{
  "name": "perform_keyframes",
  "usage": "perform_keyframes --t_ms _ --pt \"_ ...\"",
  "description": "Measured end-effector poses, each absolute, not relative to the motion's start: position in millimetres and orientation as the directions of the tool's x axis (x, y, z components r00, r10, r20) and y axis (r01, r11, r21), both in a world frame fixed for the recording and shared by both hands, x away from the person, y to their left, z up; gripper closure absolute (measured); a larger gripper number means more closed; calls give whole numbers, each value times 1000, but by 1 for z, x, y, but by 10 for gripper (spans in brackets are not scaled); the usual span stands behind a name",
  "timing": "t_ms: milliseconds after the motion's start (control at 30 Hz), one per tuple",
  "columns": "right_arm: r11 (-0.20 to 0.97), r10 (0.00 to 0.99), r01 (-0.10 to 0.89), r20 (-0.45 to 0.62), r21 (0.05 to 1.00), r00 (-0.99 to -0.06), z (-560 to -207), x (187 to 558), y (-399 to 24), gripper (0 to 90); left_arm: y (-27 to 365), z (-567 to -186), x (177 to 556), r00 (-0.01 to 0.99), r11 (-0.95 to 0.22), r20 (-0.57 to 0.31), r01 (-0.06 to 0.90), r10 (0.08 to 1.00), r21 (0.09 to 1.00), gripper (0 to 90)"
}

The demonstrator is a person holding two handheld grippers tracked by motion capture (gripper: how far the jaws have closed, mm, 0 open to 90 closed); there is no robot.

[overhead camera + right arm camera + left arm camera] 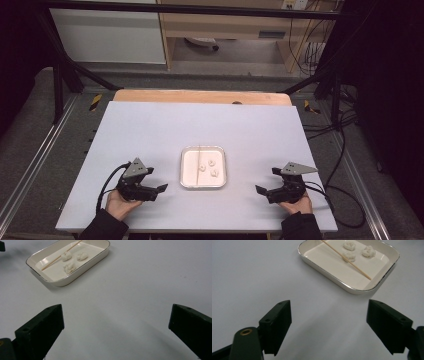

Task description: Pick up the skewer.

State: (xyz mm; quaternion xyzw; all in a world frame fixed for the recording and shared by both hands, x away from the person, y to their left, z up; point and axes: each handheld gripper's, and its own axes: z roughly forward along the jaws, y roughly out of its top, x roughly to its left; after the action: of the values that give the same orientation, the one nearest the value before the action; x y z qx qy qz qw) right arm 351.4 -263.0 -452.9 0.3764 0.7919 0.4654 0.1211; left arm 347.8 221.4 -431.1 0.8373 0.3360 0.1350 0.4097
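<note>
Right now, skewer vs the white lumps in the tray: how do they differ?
The skewer is one long, thin, tan stick; the white lumps are three small, knobbly, rounded pieces. The skewer runs across most of the tray; the lumps cluster together at one spot. One lump sits against or under the skewer, the others lie apart. Shared: both lie inside the tray, untouched by either tongs.

lab setup: black frame [65, 75], floor cables [345, 150], white test table [150, 130].

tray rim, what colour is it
Shiny silver-gold edge on a white tray, clearest in the left gripper view.
</note>
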Motion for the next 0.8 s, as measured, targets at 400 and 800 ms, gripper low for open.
perform_keyframes --t_ms 400,800 --pt "285 710 487 160 825 -686 -453 351 -263 7 197 -419 351 769 -458 -59 438 636 774 436" --pt "290 709 488 158 823 -687 -454 351 -262 7 169 -417 359 791 -477 -78 441 607 761 658"
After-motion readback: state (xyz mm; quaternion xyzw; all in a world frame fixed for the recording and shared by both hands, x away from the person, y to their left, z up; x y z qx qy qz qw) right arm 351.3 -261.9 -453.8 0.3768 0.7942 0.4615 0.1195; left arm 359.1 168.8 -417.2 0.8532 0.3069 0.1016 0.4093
